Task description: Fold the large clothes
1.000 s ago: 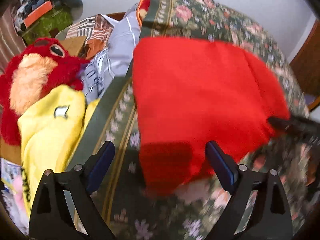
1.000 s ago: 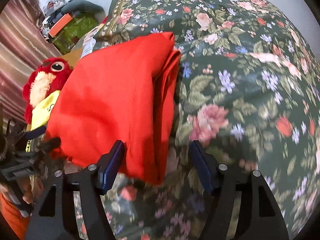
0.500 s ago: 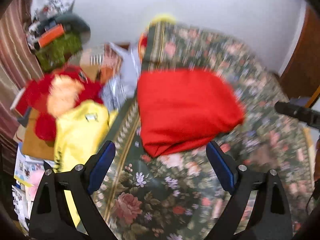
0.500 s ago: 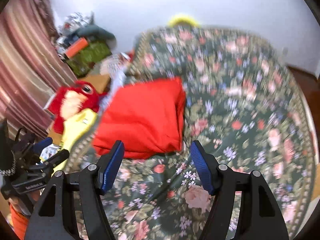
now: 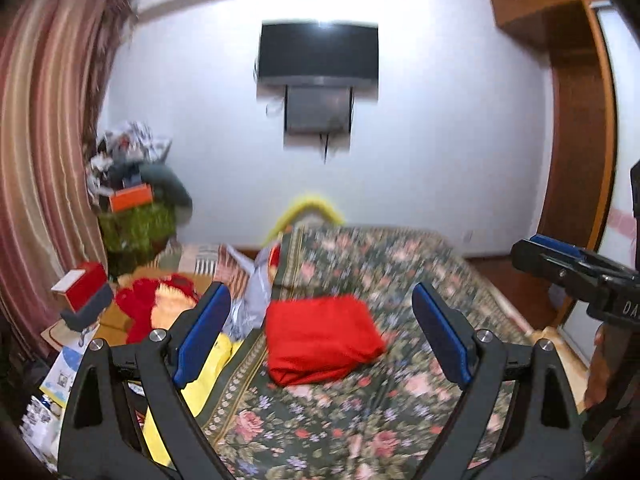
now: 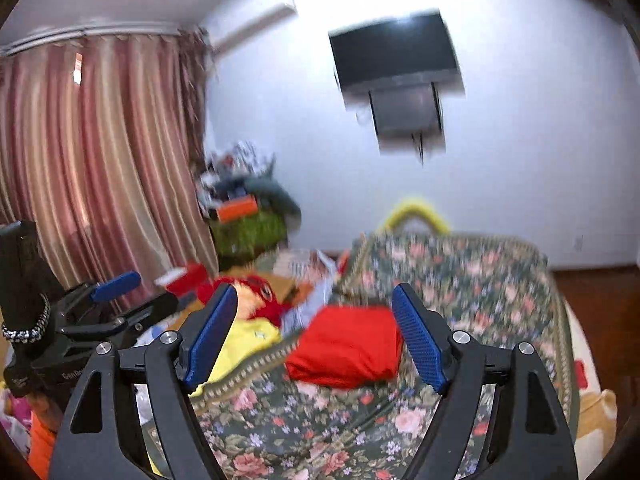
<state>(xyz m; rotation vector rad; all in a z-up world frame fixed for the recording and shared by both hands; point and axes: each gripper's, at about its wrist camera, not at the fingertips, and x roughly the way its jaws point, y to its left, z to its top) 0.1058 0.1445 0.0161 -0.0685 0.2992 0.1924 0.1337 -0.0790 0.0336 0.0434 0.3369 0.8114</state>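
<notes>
Left wrist view: left gripper (image 5: pixel 322 336) fills the lower frame, blue pads spread wide, nothing between them. The folded red garment (image 5: pixel 320 342) lies at centre frame on the bed (image 5: pixel 360 420), which has a dark floral cover; the garment is well beyond the fingertips and untouched. Left of it, a yellow cloth (image 5: pixel 208 376) and a red plush toy (image 5: pixel 156 308) sit beside the bed edge. A black TV (image 5: pixel 318 52) hangs on the white wall at top centre; striped curtain (image 5: pixel 44 160) at far left. The right gripper (image 5: pixel 560 264) enters from the right edge, seen side-on.

Right wrist view: right gripper (image 6: pixel 316 334) at lower frame, jaws apart and opening, empty between the pads. Red garment (image 6: pixel 348 344) at centre on the bed (image 6: pixel 460 280), clear of the fingers. The left gripper (image 6: pixel 116 300) appears at left middle, held by a hand wearing a beaded bracelet (image 6: pixel 26 330). Image is motion-blurred.
</notes>
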